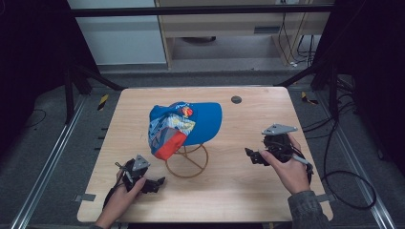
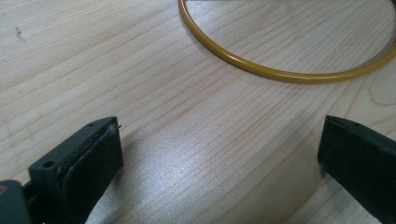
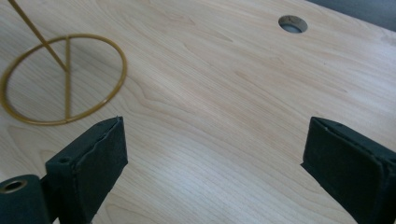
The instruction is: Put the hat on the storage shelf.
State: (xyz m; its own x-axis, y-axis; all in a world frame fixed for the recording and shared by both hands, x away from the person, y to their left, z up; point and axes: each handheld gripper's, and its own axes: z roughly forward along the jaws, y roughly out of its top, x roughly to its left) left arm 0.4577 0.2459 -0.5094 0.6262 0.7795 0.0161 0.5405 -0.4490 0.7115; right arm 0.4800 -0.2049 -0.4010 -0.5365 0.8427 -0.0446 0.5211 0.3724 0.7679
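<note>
From above, a blue cap [image 1: 184, 128] sat on a gold wire stand [image 1: 187, 162] mid-table, its brim pointing right; the left gripper [image 1: 155, 184], released, lay nearer, the cap just far-right of it. Its own view showed jaws apart below the ring. The right gripper [image 3: 215, 168] gaped too, stand far-left.

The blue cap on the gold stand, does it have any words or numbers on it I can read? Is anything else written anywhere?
Blue cloth cap with red and white patches: white lettering above a round orange badge on the crown, too small and blurred to read.
Round gold wire stand: no text.
Light wooden table: no text.
Black tongs, left and right: no text to be seen.
</note>
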